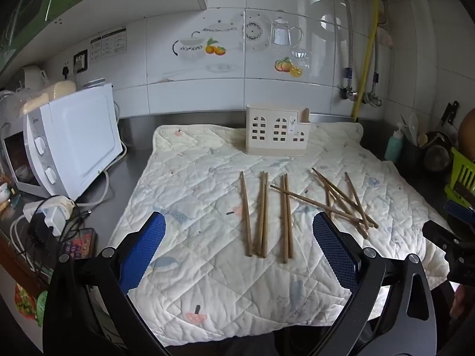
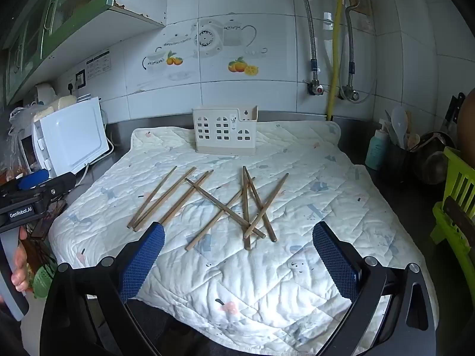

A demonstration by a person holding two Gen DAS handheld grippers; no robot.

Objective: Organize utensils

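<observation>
Both grippers hang over the near edge of the quilted mat (image 1: 207, 267), and both stand with jaws spread wide and nothing between them: the left gripper (image 1: 237, 255) faces the straighter sticks, the right gripper (image 2: 237, 261) faces the tangle. The chopsticks (image 2: 225, 204) lie loose on the middle of the mat, a few side by side toward its left edge, the rest crossed over one another toward the right, so several overlap and rest on their neighbours. The cream utensil holder (image 1: 276, 133), with its little window cut-outs, stands upright at the mat's far edge, close to the tiled wall, well apart from the sticks. On the bench (image 1: 136, 136) left of the mat a white microwave (image 1: 74, 145) sits angled, with a power strip (image 1: 50, 210) and cables crowding the near left corner. To the right stand a teal bottle (image 2: 376, 148), a dark pot of spoons (image 2: 399, 145) and a green rack (image 2: 457, 204). In the right wrist view a hand (image 2: 19, 264) shows at the left edge.
</observation>
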